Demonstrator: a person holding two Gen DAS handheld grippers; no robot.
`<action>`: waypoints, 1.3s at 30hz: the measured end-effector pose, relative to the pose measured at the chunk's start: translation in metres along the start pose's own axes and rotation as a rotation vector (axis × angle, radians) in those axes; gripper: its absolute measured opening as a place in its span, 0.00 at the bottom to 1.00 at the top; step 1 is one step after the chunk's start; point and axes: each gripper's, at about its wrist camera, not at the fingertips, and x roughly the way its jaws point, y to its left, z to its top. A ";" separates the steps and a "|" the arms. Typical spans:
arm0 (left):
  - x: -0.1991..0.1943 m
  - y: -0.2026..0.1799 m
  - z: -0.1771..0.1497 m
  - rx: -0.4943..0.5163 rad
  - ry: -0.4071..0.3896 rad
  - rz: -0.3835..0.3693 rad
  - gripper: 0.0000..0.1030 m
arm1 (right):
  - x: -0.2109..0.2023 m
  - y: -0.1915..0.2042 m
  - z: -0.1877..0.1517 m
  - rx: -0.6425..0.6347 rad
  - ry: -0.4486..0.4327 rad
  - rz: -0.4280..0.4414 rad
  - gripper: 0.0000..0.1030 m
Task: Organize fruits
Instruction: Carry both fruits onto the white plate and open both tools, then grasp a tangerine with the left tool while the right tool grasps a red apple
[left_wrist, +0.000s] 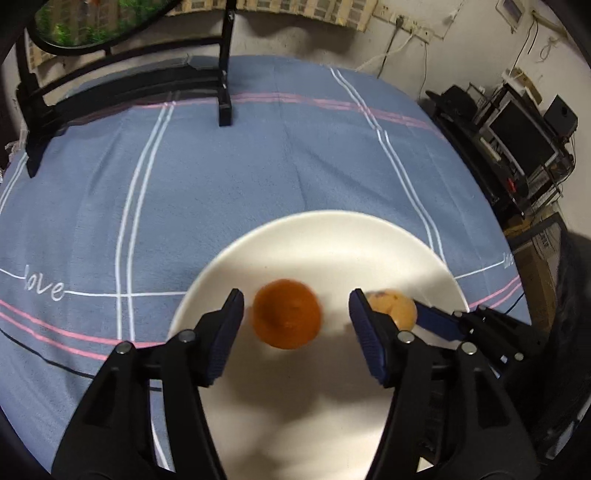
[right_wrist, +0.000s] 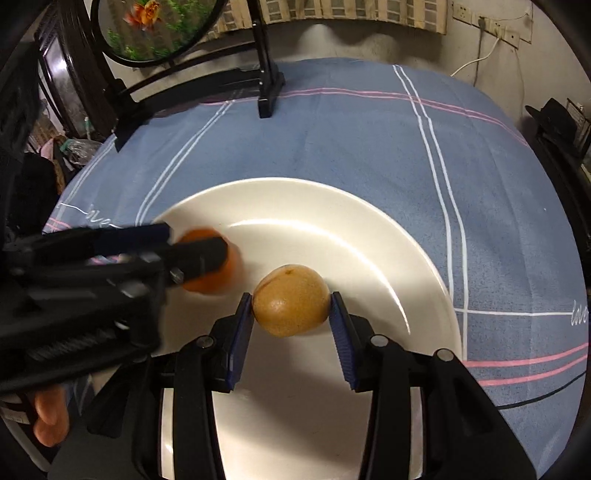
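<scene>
An orange (left_wrist: 286, 314) lies on the white plate (left_wrist: 314, 406) between spread fingers (left_wrist: 225, 332).

Both wrist views close above the white plate (left_wrist: 332, 236) (shared) — facing the far wall

Dim indoor light falls from above, leaving glare arcs on the white plate (right_wrist: 369, 236) and soft shadows under both fruits. The orange (left_wrist: 286, 314) and left tongs (right_wrist: 195, 254) smear with motion blur. Fisheye bending curves the edges, with dark corners.

A blurred orange (left_wrist: 286, 314) and a speckled yellowish-tan fruit (right_wrist: 291, 305) sit apart on the white plate (right_wrist: 369, 236).
</scene>
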 end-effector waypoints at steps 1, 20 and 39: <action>-0.007 0.001 0.000 0.004 -0.010 -0.007 0.65 | -0.006 0.001 -0.002 -0.009 -0.004 -0.014 0.49; -0.146 0.022 -0.213 0.034 -0.123 0.061 0.88 | -0.163 0.039 -0.182 0.067 -0.183 -0.034 0.86; -0.159 0.064 -0.269 -0.022 -0.150 0.188 0.89 | -0.148 0.012 -0.255 0.142 -0.117 -0.243 0.86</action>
